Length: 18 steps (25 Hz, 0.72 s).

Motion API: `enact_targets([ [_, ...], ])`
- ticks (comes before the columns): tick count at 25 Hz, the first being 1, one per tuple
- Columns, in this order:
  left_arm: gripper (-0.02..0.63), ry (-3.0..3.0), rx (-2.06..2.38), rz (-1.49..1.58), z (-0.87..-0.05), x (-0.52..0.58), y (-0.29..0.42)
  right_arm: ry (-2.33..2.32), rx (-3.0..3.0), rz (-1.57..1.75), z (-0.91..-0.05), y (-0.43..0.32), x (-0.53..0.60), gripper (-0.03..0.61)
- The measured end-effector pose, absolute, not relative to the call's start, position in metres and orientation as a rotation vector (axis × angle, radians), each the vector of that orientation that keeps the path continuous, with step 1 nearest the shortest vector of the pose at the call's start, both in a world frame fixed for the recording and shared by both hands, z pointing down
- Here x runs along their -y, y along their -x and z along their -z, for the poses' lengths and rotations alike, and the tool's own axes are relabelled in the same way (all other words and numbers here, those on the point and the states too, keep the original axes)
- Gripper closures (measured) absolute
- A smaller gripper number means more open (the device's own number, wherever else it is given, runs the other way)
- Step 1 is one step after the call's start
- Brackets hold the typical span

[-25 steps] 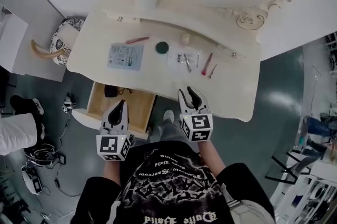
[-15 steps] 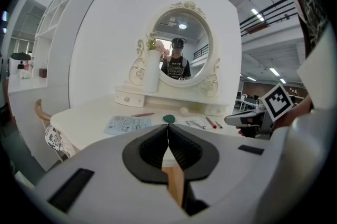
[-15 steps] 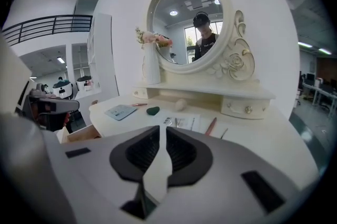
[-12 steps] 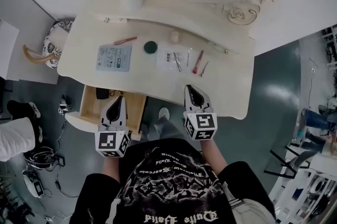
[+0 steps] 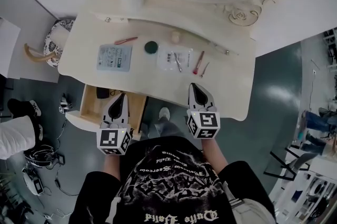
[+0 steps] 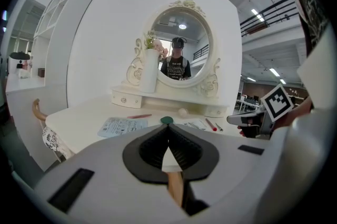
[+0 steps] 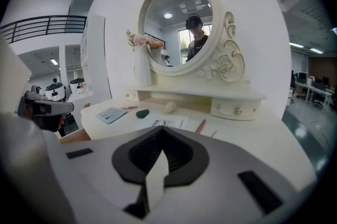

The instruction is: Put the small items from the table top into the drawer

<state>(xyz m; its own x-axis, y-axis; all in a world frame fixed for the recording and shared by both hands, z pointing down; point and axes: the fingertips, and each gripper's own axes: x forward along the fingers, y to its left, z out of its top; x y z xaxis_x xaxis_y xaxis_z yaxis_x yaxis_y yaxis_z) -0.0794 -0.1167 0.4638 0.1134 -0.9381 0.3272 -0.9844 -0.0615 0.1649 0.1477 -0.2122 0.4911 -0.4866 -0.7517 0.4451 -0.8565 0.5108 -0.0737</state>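
The left gripper (image 5: 121,96), jaws together and empty, hangs over the open drawer (image 5: 90,107) under the surface's (image 5: 231,88) near edge, the right gripper (image 5: 196,87), whose jaws have just been closing on nothing, sits above that edge, and the small items (image 5: 151,47) lie mid-surface.

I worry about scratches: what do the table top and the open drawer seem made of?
Table top: probably painted or lacquered wood, cream and smooth, judging by its even sheen. Drawer: bare light wood inside, tan and matt; the grain is too small to see.

Head view looks steeply down; gripper views share the mirror (image 6: 181,51).
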Motion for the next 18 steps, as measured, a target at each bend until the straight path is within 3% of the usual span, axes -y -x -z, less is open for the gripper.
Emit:
enact_targets([
  [18,0.598,-2.053,1.913,-0.19,-0.458,0.103,0.093,-1.325,2.4,-0.361,-0.489,-0.139,0.2,0.571],
])
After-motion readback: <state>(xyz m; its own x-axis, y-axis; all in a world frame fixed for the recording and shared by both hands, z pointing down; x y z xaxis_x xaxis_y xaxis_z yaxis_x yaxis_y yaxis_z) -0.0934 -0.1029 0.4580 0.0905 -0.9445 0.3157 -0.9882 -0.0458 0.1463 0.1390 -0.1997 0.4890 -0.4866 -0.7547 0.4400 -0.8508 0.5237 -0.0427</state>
